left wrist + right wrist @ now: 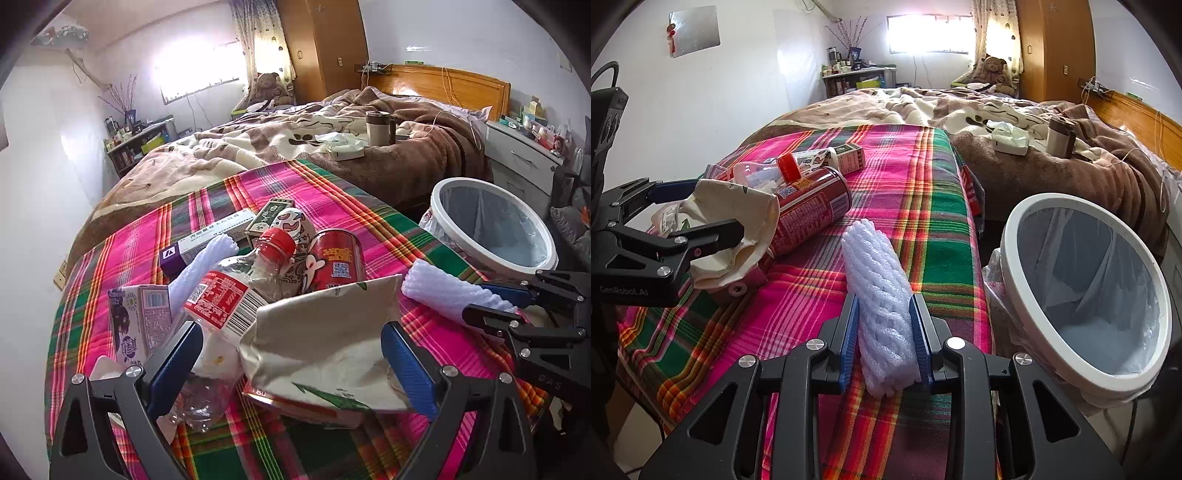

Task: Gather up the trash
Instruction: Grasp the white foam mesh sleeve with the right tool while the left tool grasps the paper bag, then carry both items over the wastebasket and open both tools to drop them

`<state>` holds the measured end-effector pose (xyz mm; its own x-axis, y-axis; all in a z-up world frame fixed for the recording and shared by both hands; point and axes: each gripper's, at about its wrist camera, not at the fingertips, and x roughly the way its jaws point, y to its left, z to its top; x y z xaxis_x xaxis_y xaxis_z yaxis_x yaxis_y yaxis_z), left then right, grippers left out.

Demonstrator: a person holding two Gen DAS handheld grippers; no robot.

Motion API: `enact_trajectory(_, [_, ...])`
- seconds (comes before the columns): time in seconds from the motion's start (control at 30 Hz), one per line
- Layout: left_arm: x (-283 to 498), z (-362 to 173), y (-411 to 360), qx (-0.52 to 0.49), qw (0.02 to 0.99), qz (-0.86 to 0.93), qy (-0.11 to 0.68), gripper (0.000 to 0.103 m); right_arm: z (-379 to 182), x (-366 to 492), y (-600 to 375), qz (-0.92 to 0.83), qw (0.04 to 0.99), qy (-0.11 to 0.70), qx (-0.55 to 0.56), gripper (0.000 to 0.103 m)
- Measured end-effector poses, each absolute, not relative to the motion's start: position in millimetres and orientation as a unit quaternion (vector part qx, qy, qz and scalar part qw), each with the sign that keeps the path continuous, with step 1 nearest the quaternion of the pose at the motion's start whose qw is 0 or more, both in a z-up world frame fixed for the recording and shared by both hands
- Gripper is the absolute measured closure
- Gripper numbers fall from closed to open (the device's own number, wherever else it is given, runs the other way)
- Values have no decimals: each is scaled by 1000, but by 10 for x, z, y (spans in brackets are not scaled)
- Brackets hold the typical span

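A white foam net sleeve (882, 295) lies on the pink plaid cloth (923, 177) near its right edge, and my right gripper (885, 297) is shut on its near end, blue pads pressed into both sides. The sleeve (450, 291) and that gripper (487, 302) also show in the left wrist view. My left gripper (291, 326) stands open, its fingers either side of a crumpled paper bag (332, 325). Behind the bag lie a red can (336, 262), a clear bottle with a red cap (229, 291) and a second foam sleeve (207, 258). A white-rimmed lined bin (1071, 197) stands right of the cloth.
A purple drink carton (136, 321) and small boxes (207, 240) sit at the left of the pile. Beyond the cloth spreads a brown blanket (424, 155) with a tissue pack (343, 147) and a tumbler (376, 127). A white nightstand (524, 155) stands behind the bin.
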<state>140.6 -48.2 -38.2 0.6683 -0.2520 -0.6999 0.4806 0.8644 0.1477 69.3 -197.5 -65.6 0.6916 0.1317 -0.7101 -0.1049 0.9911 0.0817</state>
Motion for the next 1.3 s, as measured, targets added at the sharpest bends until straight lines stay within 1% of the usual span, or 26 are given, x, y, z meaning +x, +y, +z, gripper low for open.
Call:
enact_trajectory(0.13, [1337,-418,-488,162,895,-211,358,6,-664,730,-1965,66,920,386,16,74])
enact_trajectory(0.2, [1319,-448,-493,153,892,-218,365,14,-672,722,-1961,67,920,385,17,74])
enact_trajectory(0.27, [1332,-492,-496,133,887,-226,380,24,-665,718,-1999,67,920,386,21,74])
enact_trajectory(0.3, [1344,-513,-492,122,886,-228,386,27,-667,711,-2005,67,920,386,23,74])
enact_trajectory(0.37, [1344,-553,-497,106,885,-227,393,36,-664,708,-2028,66,920,386,24,74])
enact_trajectory(0.4, [1326,-556,-505,101,886,-226,391,39,-669,698,-2032,66,920,386,24,74])
enact_trajectory(0.47, [1297,-556,-528,91,889,-227,387,48,-670,690,-2038,64,920,386,26,74])
enact_trajectory(0.5, [1291,-554,-535,86,890,-225,386,49,-671,690,-2044,64,920,386,27,74])
enact_trajectory(0.57, [1269,-538,-535,71,893,-226,384,59,-669,683,-2056,63,920,385,29,74])
enact_trajectory(0.63, [1253,-524,-522,56,894,-224,384,64,-666,677,-2062,63,921,384,30,74])
enact_trajectory(0.67, [1241,-513,-519,51,895,-223,382,70,-668,669,-2062,63,921,384,31,74])
enact_trajectory(0.73, [1211,-497,-511,41,897,-226,378,76,-672,656,-2078,62,922,382,34,74])
enact_trajectory(0.77, [1205,-495,-511,39,898,-223,378,76,-672,657,-2080,61,922,381,36,74])
enact_trajectory(0.83, [1176,-484,-512,39,901,-217,373,77,-664,650,-2091,62,923,378,40,79])
enact_trajectory(0.9, [1148,-476,-511,39,903,-213,372,77,-645,630,-2100,61,925,372,42,87])
enact_trajectory(1.0, [1089,-425,-507,38,906,-213,364,77,-601,602,-2138,58,930,359,52,90])
enact_trajectory(1.1, [1039,-352,-518,38,910,-212,354,77,-573,589,-2168,56,932,352,61,92])
enact_trajectory(1.3, [981,-204,-651,40,911,-229,340,77,-371,499,-2295,43,945,315,77,92])
